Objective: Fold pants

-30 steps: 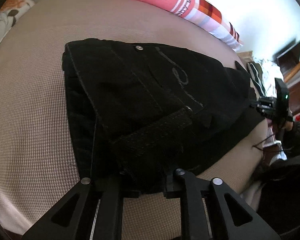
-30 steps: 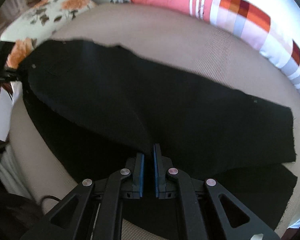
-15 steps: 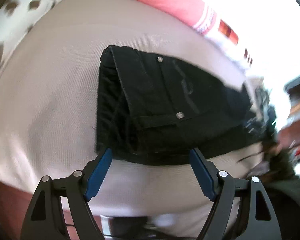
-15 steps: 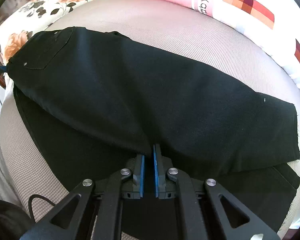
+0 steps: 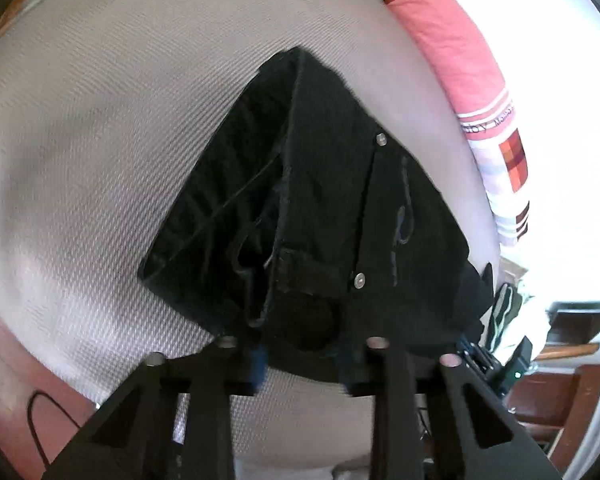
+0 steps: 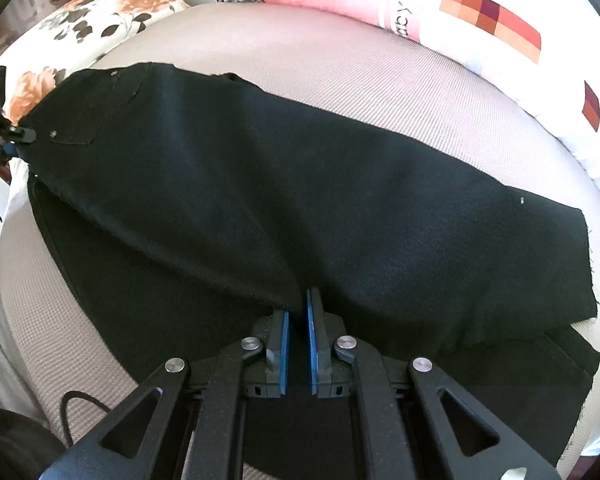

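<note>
Spreading across most of the beige, waffle-textured bedspread (image 6: 380,92), the black pants (image 6: 300,184) lie lengthwise with one leg being laid over the other, waistband end toward the floral pillow (image 6: 80,28) and hems toward the pink-and-white checked pillow (image 6: 460,12). To do this fold well, both ends should travel together so the upper leg lands edge to edge on the lower one; in the right wrist view the lower leg shows along the near side, so the top layer probably needs to come further toward the camera before it is set down. The right gripper (image 6: 298,308) is clenched on the fold of the upper leg near its middle, blue pads nearly touching with cloth pinched between them. The left gripper (image 5: 300,354) sits at the waistband, its fingers apart either side of the thick band; the view is blurred and the tips are hidden behind the cloth, so whether it grips cannot be told. Fabric looks heavy and matte, like denim, with stitched seams, a pocket and small metal rivets (image 5: 359,280).
</note>
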Demonstrator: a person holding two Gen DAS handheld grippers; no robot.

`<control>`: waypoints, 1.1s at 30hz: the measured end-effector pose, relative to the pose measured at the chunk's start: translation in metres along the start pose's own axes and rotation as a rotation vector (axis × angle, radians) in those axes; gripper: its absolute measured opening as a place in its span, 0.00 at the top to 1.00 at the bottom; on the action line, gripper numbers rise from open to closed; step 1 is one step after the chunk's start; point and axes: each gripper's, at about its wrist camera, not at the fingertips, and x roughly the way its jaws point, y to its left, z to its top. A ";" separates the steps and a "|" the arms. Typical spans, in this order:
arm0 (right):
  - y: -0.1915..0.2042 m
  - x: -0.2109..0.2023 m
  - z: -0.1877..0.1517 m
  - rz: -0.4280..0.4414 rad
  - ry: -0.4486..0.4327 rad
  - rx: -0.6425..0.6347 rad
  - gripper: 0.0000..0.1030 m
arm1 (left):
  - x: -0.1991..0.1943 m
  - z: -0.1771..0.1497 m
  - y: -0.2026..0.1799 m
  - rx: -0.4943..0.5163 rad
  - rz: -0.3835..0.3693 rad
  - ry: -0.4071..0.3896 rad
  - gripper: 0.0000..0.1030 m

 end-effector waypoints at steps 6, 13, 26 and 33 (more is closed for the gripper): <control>0.011 -0.041 -0.005 0.027 -0.031 0.015 0.94 | -0.022 0.009 -0.038 0.312 0.100 -0.055 0.82; 0.043 -0.018 -0.032 0.090 0.074 -0.006 0.94 | 0.007 0.003 -0.020 0.498 0.244 0.020 0.82; 0.035 -0.004 -0.036 0.152 0.082 0.092 0.92 | -0.011 -0.019 -0.020 0.543 0.366 -0.096 0.44; 0.025 -0.006 -0.035 0.201 0.074 0.167 0.88 | -0.036 -0.067 -0.069 0.781 0.456 -0.258 0.44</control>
